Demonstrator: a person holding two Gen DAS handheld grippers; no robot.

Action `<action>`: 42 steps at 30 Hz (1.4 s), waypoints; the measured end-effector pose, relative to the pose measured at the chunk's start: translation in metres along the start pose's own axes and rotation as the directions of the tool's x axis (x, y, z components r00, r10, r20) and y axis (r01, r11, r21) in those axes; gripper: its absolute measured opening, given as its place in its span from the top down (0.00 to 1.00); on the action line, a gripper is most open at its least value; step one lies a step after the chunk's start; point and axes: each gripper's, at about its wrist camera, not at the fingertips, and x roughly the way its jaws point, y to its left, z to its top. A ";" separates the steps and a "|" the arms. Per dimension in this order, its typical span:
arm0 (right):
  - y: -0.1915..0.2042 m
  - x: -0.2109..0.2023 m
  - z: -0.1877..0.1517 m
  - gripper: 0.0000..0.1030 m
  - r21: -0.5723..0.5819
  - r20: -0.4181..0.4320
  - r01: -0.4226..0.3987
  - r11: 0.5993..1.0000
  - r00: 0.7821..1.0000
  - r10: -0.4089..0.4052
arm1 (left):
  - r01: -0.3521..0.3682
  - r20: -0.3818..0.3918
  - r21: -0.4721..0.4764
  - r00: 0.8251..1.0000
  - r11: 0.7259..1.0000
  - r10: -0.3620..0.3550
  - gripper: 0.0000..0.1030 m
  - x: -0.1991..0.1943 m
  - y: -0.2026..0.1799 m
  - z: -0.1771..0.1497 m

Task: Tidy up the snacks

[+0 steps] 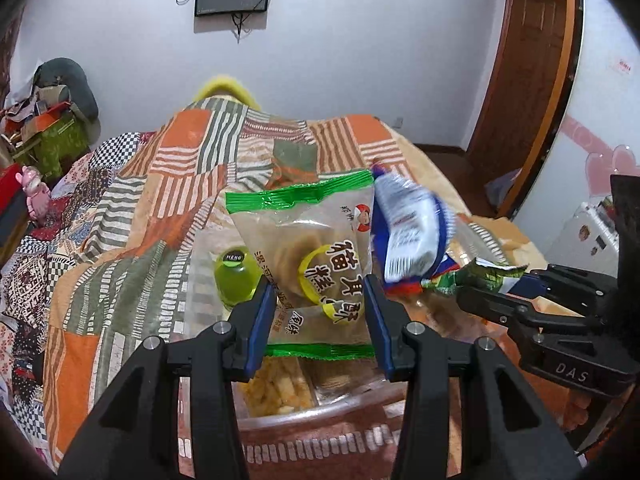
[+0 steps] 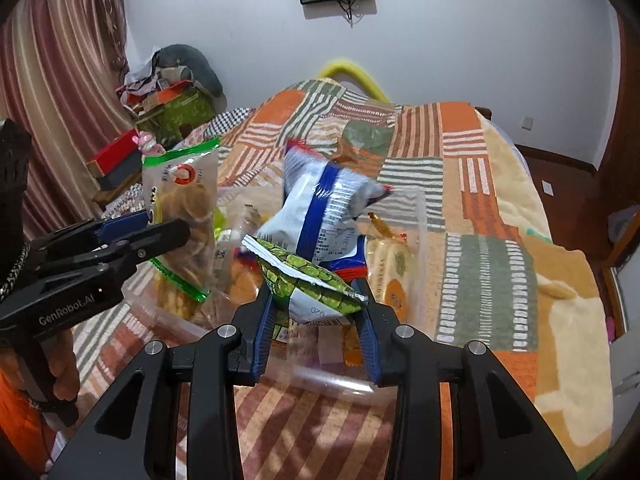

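Observation:
My left gripper (image 1: 320, 280) is shut on a clear cracker bag with green seals (image 1: 308, 256), held upright above a clear plastic bin (image 1: 320, 408) of snacks; the bag also shows in the right wrist view (image 2: 180, 208). My right gripper (image 2: 316, 284) is shut on a green patterned snack packet (image 2: 308, 280), also seen in the left wrist view (image 1: 476, 276). A blue and white chip bag (image 2: 320, 212) is blurred just behind the packet, over the bin; it also shows in the left wrist view (image 1: 412, 228).
The bin (image 2: 332, 380) sits on a patchwork bedspread (image 2: 480, 184) and holds several packets, a green jelly cup (image 1: 234, 276) and wrapped cakes (image 2: 392, 268). Boxes and clutter (image 2: 168, 108) stand at the far left by a curtain. A wooden door (image 1: 532, 80) is at right.

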 end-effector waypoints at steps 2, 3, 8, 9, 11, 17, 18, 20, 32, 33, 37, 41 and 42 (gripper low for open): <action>0.001 0.003 -0.001 0.67 -0.001 -0.008 -0.001 1.000 1.000 0.001 | 0.011 -0.014 -0.007 1.000 1.000 -0.012 0.58 0.006 0.002 -0.002; 0.002 0.004 -0.001 0.67 -0.005 -0.012 -0.001 1.000 1.000 0.000 | 0.018 -0.019 -0.016 1.000 1.000 -0.018 0.58 0.008 0.003 -0.003; 0.007 0.003 -0.005 0.63 -0.026 -0.030 0.018 0.999 0.999 -0.019 | -0.006 -0.023 -0.009 1.000 1.000 0.006 0.47 0.007 0.002 -0.005; 0.007 0.001 -0.005 0.58 -0.020 -0.030 0.020 1.000 0.999 -0.021 | -0.003 -0.026 -0.013 1.000 1.000 0.003 0.44 0.006 0.003 -0.006; 0.004 -0.004 -0.006 0.49 -0.007 -0.029 0.013 1.000 0.999 -0.014 | 0.001 -0.026 -0.021 1.000 1.000 -0.001 0.43 0.003 0.003 -0.008; 0.002 -0.029 -0.007 0.44 -0.003 0.003 0.022 1.000 1.000 -0.022 | 0.012 -0.007 -0.029 1.000 1.000 -0.012 0.42 -0.023 0.002 -0.013; 0.001 -0.035 -0.006 0.43 -0.001 0.012 0.021 1.000 1.000 -0.021 | 0.014 0.002 -0.030 1.000 0.999 -0.014 0.42 -0.030 0.002 -0.013; 0.001 -0.050 -0.004 0.43 0.006 0.039 0.019 1.000 0.999 -0.019 | 0.014 0.025 -0.033 1.000 0.999 -0.013 0.42 -0.045 0.000 -0.012; 0.021 -0.160 0.004 0.43 -0.002 0.277 -0.005 1.000 0.961 0.005 | -0.013 0.264 -0.002 0.964 1.000 0.013 0.42 -0.175 -0.025 -0.009; 0.025 -0.172 0.004 0.43 -0.006 0.306 -0.004 1.000 0.952 0.006 | -0.011 0.285 0.001 0.959 1.000 0.011 0.42 -0.186 -0.028 -0.009; 0.034 -0.198 0.001 0.43 -0.010 0.372 -0.009 1.000 0.928 0.012 | -0.028 0.358 0.019 0.934 0.999 0.020 0.42 -0.225 -0.038 -0.012; 0.044 -0.217 -0.006 0.40 -0.020 0.420 0.001 1.000 0.907 0.007 | -0.038 0.398 0.031 0.917 0.999 0.022 0.35 -0.250 -0.047 -0.015; 0.047 -0.220 -0.007 0.36 -0.021 0.430 0.006 1.000 0.903 0.003 | -0.042 0.406 0.032 0.913 0.999 0.025 0.31 -0.255 -0.049 -0.017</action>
